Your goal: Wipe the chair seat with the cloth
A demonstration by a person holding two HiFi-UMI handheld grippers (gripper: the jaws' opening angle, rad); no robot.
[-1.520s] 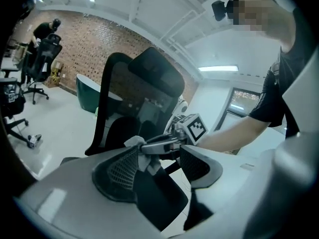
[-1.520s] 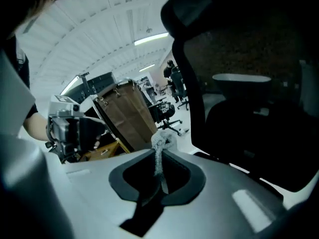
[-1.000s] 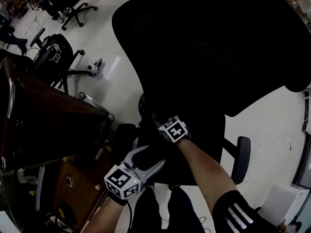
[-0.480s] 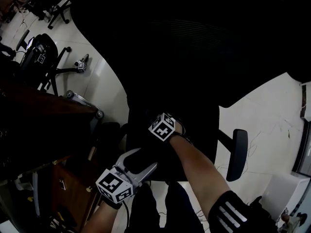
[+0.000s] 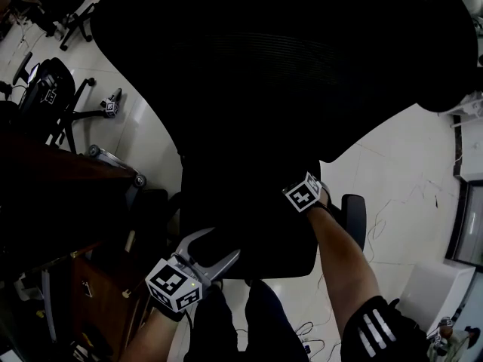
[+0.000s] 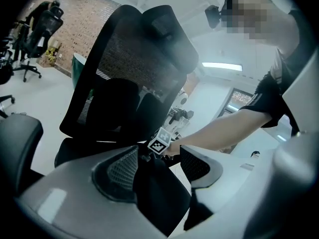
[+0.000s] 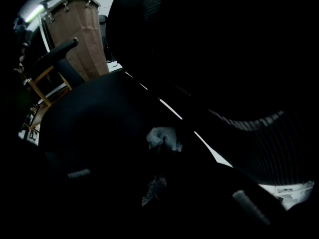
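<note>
A black office chair fills the head view, its mesh back [image 5: 287,66] above the dark seat [image 5: 249,217]. My right gripper [image 5: 296,188] rests at the seat's right side, and its tips are lost against the black. In the right gripper view a pale bunched cloth [image 7: 163,138] sits between the dark jaws, pressed on the seat [image 7: 99,123], so the gripper is shut on it. My left gripper [image 5: 219,242] is open at the seat's front edge. Its mesh pads [image 6: 122,168] stand wide apart with the dark edge between them.
The chair's right armrest [image 5: 353,221] stands just beyond my right gripper. A dark wooden desk [image 5: 68,194] lies close on the left. Other office chairs [image 5: 49,89] and a spare gripper [image 5: 111,105] stand on the white floor behind. A white box [image 5: 430,292] sits bottom right.
My right gripper has slid with the cloth across the seat, from its left-middle to its right side. The left gripper has stayed at the front edge.
</note>
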